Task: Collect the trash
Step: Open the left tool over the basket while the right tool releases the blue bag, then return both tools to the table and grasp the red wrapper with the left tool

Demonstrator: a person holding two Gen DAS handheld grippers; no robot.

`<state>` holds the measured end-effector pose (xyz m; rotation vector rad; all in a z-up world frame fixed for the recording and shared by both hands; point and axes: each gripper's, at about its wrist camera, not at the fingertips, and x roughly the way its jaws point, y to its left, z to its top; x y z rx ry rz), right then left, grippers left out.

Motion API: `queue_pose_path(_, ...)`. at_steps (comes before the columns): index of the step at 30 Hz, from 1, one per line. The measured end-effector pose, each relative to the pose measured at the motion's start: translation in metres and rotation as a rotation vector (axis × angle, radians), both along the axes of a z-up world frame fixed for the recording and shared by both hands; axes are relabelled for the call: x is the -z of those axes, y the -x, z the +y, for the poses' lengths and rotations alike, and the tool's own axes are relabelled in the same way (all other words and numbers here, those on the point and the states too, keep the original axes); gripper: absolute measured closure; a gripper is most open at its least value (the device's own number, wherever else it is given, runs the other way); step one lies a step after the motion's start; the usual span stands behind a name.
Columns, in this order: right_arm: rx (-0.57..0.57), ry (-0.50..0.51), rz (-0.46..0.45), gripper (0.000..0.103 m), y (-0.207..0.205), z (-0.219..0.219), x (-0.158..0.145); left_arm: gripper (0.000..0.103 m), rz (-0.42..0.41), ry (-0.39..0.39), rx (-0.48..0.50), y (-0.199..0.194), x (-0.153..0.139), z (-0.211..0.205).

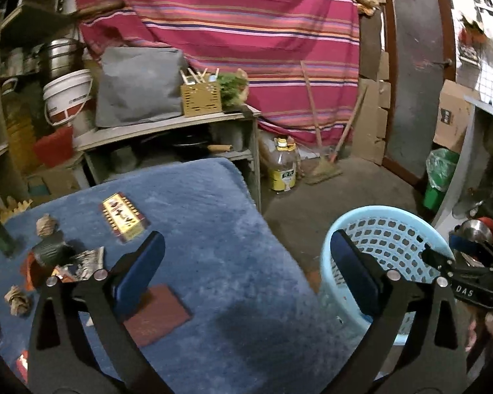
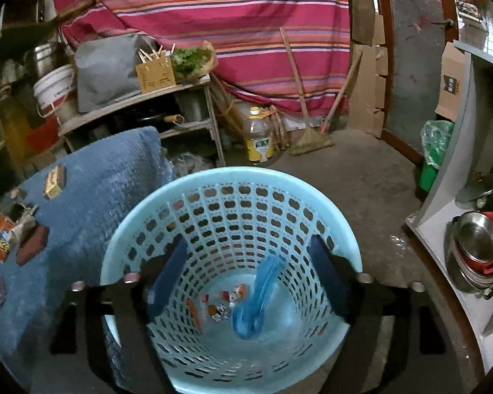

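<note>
A blue plastic bag (image 2: 256,298) and several small wrappers (image 2: 225,305) lie at the bottom of the pale blue basket (image 2: 233,177), lower centre of the right wrist frame. My right tool (image 2: 246,282) hangs over the rim, jaws wide and empty. More waits at lower left of the left wrist frame: crumpled paper balls (image 1: 46,225), a yellow-and-red box (image 1: 125,218) and a dark red card (image 1: 157,315) on the blue-covered surface (image 1: 213,229). My left tool (image 1: 246,275) gapes wide, empty. I judge the job roughly midway.
</note>
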<state>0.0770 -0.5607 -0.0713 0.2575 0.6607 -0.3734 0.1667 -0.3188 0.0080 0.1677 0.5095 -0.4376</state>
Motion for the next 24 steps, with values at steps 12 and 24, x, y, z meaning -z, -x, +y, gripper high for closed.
queue_pose_path(12,-0.027,0.083,-0.02,0.015,-0.001,0.068,-0.024,0.006,-0.019,0.009,-0.108,0.013,-0.013,0.099)
queue_pose_path(24,-0.195,0.031,-0.08,0.009,-0.014,0.202,-0.026,0.006,0.04,-0.029,-0.307,0.028,0.015,0.241)
